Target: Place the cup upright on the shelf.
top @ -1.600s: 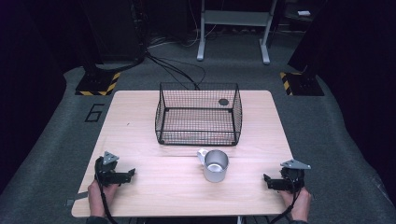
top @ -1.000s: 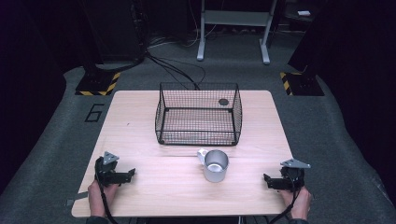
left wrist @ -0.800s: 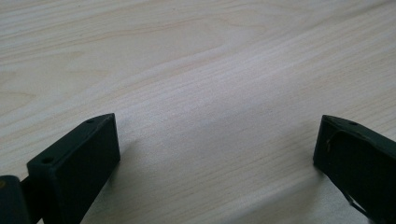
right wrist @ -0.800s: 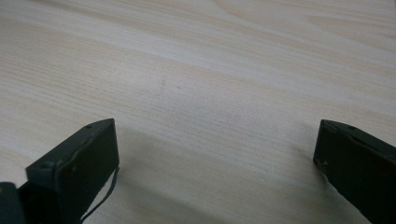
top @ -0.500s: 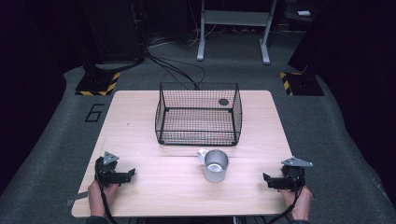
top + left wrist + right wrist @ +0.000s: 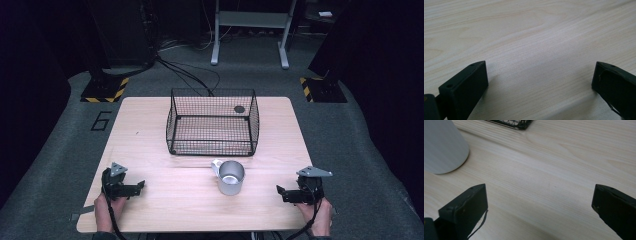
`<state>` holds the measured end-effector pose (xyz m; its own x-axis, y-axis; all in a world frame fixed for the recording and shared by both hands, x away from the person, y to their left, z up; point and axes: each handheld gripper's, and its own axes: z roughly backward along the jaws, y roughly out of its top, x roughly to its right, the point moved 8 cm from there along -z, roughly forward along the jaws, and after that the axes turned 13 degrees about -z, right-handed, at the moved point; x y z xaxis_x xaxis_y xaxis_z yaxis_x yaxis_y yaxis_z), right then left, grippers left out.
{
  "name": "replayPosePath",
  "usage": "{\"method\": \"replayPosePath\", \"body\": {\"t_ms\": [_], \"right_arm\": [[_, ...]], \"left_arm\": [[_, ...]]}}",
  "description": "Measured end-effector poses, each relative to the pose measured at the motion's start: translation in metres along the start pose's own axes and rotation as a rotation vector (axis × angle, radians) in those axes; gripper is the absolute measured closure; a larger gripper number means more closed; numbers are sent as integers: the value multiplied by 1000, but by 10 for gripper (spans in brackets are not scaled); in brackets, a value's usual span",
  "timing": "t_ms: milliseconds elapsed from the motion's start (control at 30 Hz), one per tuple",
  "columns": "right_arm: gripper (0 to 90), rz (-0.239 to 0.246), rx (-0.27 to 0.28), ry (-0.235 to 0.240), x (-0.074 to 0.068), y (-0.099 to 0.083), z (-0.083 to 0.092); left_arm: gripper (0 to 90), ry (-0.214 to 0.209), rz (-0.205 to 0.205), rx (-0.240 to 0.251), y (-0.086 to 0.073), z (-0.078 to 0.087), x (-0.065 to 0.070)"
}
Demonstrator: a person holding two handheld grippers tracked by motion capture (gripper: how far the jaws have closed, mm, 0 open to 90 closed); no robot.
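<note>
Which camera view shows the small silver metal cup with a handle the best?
The high view shows the small silver metal cup best: whole, upright, with its open rim and handle, in front of the black wire basket. The right gripper view catches only part of its side wall at top left. The left gripper view looks at bare wooden table.

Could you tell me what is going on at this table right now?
A person rests a pair of tongs in each hand on the wooden table. The left tongs and right tongs are both open and hold nothing. A metal cup stands upright between them, just in front of a wire basket.
</note>
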<state>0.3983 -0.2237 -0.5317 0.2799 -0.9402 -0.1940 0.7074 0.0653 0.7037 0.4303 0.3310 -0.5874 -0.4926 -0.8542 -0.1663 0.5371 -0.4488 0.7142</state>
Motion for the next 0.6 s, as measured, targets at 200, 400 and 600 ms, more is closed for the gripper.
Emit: {"method": "replayPosePath", "body": {"t_ms": [200,400,600], "right_arm": [[0,19,1,32,-16,5,5],[0,46,0,71,-33,13,7],[0,89,-15,105,-52,20,6]], "left_arm": [[5,-1,-1,-1,0,0,0],[5,-1,-2,-2,0,0,0],[5,-1,-3,-2,0,0,0]]}}
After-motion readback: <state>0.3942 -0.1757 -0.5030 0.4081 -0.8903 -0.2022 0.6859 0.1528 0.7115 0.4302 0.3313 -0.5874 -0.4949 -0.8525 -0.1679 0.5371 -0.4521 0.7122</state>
